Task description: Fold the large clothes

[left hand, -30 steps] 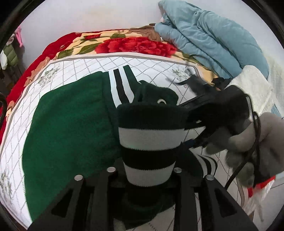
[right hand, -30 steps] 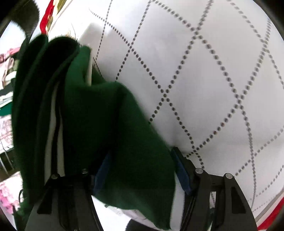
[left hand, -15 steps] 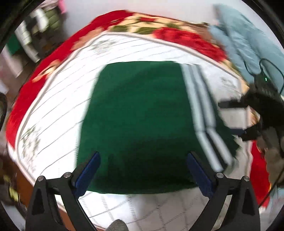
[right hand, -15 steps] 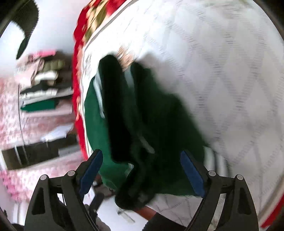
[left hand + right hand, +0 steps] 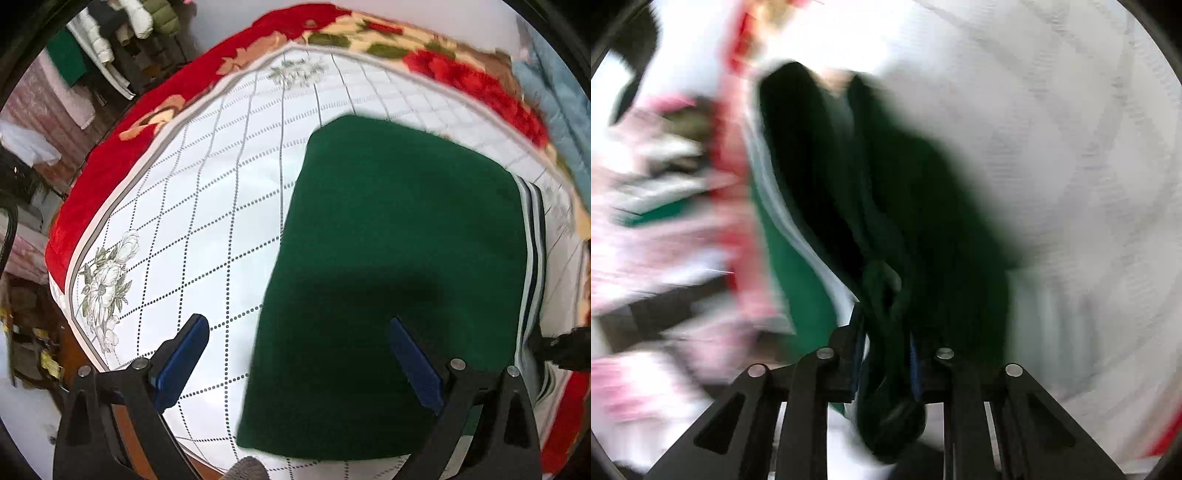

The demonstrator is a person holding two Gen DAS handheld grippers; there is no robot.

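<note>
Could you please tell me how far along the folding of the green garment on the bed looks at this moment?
Done: the dark green fleece garment with white stripes lies as a flat, compact block on the white quilted bed cover. In hand: the right gripper, jaws shut, pinches a bunch of the green fabric in a blurred view; the left gripper is open, holding nothing. Left: probably another fold or tidying that bunched edge.

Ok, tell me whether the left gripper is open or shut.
Open: the left gripper has its blue pads wide apart over the green garment, gripping nothing.
</note>
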